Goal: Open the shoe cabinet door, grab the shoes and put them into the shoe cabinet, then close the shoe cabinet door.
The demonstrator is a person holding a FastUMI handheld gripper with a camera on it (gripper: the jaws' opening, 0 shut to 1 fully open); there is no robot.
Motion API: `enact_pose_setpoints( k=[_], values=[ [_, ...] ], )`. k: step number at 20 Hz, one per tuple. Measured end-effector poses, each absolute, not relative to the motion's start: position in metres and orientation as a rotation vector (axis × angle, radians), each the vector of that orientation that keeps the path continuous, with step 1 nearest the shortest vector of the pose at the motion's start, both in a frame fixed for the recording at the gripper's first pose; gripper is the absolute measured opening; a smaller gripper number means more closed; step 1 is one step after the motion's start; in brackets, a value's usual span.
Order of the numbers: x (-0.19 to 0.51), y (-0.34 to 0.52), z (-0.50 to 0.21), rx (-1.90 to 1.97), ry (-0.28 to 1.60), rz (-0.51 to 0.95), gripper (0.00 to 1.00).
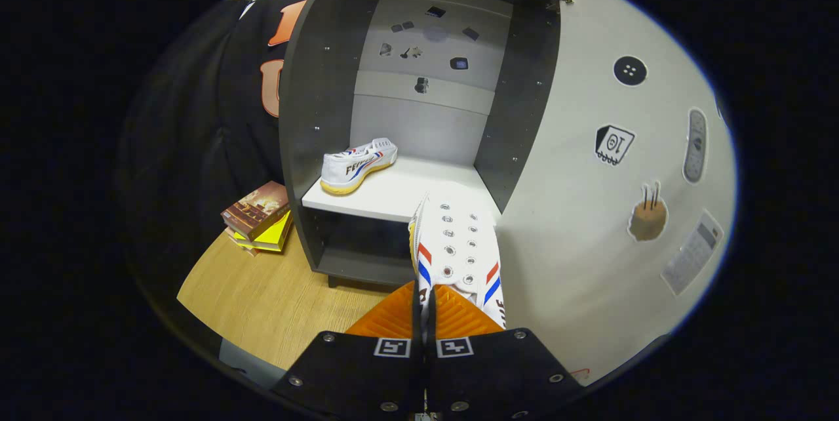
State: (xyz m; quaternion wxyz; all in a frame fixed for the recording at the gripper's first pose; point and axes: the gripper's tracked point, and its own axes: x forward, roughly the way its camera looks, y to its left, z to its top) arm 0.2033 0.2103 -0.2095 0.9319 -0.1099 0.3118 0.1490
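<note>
The grey shoe cabinet (308, 113) stands on the wooden floor with its white door (590, 211) swung open to the right. One white shoe (358, 165) with red and blue stripes rests on the left of the cabinet's white shelf (406, 191). My gripper (425, 306) is shut on the side wall of a second matching white shoe (459, 250). That shoe hangs ahead of the fingers, toe pointing at the shelf's front right edge, close to the open door.
A stack of books (259, 216) lies on the wooden floor (275, 296) left of the cabinet. Stickers dot the door's inner face and the cabinet's back panel. A lower compartment (367, 244) sits under the shelf.
</note>
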Motion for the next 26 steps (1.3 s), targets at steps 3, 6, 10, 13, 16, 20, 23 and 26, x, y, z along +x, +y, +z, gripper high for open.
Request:
enact_pose_setpoints(
  k=[3,6,10,13,16,20,23,26],
  values=[
    [0.235,0.224,-0.199,-0.225,0.615,0.298,0.0],
    [0.272,0.24,-0.194,-0.226,0.599,0.309,0.0],
    [0.332,0.258,-0.202,-0.262,0.589,0.309,0.0],
    [0.377,0.27,-0.219,-0.269,0.6,0.314,0.0],
    [0.411,0.275,-0.239,-0.262,0.619,0.308,0.0],
    [0.449,0.275,-0.275,-0.28,0.651,0.283,0.0],
    [0.463,0.272,-0.294,-0.238,0.675,0.262,0.0],
    [0.47,0.267,-0.289,-0.216,0.644,0.24,0.07]
  ],
)
